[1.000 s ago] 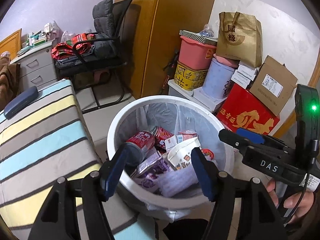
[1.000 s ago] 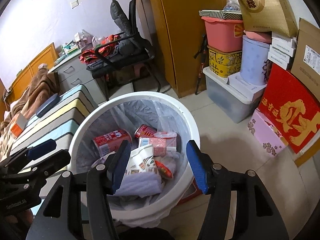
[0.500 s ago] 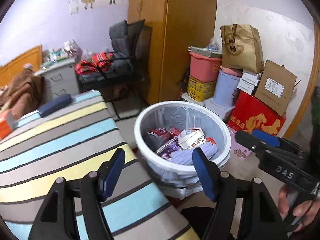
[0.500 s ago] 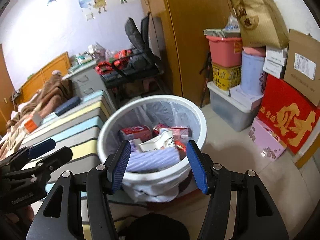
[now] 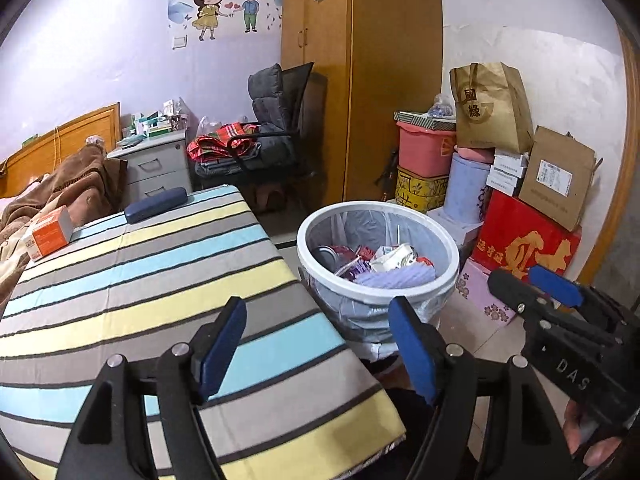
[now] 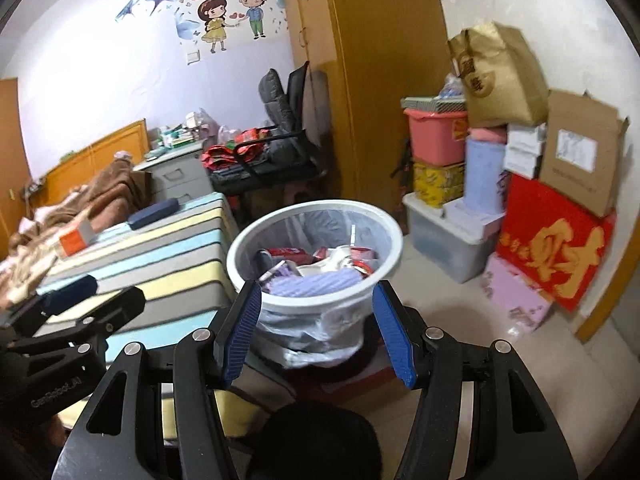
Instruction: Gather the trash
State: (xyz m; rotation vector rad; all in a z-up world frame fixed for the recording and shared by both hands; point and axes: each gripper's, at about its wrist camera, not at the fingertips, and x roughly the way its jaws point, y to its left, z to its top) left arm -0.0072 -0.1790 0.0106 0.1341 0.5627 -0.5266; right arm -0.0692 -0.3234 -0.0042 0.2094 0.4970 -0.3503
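**Landmark: white trash bin** [image 5: 378, 254]. Stood on the floor just beside the end of the striped tabletop [image 5: 132, 280], lined with a clear plastic bag. Contents reached nearly to the rim: a lavender ribbed wrapper [image 5: 394, 278] on top, red cans and printed packets behind it.

**Left tool** [image 5: 320, 346]. Empty, blue pads well apart; its jaws had just been opening, with nothing between them. Hung over the tabletop corner nearest the bin, pointed toward it and slightly downward.

**Right tool** [image 6: 318, 336]. Empty, pads parted and not pressing on anything. The bin's near wall and bag overhang appeared between the pads in the right wrist view, but lay beyond them, untouched.

**Items left of the bin, on the tabletop's far end.** An orange-and-white small box [image 5: 50, 232] at the edge beside a brown blanket [image 5: 68, 188]; a dark blue case [image 5: 156, 204] closer to the bin. Whether either counts as trash cannot be told.

**Items right of the bin.** Stacked storage: a red box with gold character [image 5: 524, 246], cardboard carton, pink tub, paper bag. Judged not part of the task.

**Step in hand.** Judged as the interval after a deposit: trash sat in the bin, both tools were bare.

**Next move calls for.** Picking the next piece, probably the orange box, and carrying one open tool across the tabletop away from the bin to straddle it.
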